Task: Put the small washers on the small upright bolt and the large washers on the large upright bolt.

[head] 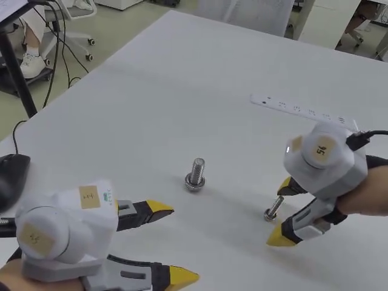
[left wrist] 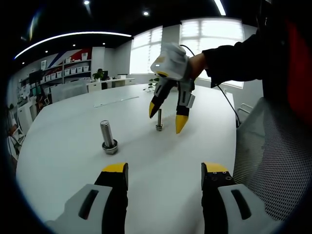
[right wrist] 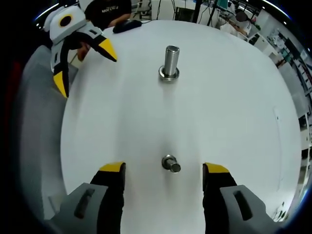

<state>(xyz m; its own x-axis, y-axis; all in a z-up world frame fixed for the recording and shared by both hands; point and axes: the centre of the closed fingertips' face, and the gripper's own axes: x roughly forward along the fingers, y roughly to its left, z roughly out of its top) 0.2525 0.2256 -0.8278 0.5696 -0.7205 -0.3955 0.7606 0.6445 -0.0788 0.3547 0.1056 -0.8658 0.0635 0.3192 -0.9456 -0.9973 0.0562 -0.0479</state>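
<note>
Surface: white workbench top, matte and flat.
Right claw: right gripper, jaws spread wide and empty, straddling the small steel upright bolt without touching it.
Left claw: left gripper, jaws wide, empty, well apart from both bolts.
Further out: large threaded steel upright bolt, with a silver washer ringing its foot.
Handling: probably stiff, smooth and light. The small bolt looks tippy, so washers are best pinched by the rim.

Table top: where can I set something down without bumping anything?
Free: the wide stretch of table beyond the large bolt, up to the power strip; also the patch between large bolt and mouse. Crowded: around the small bolt, which stands between the jaws of the open right gripper.
</note>
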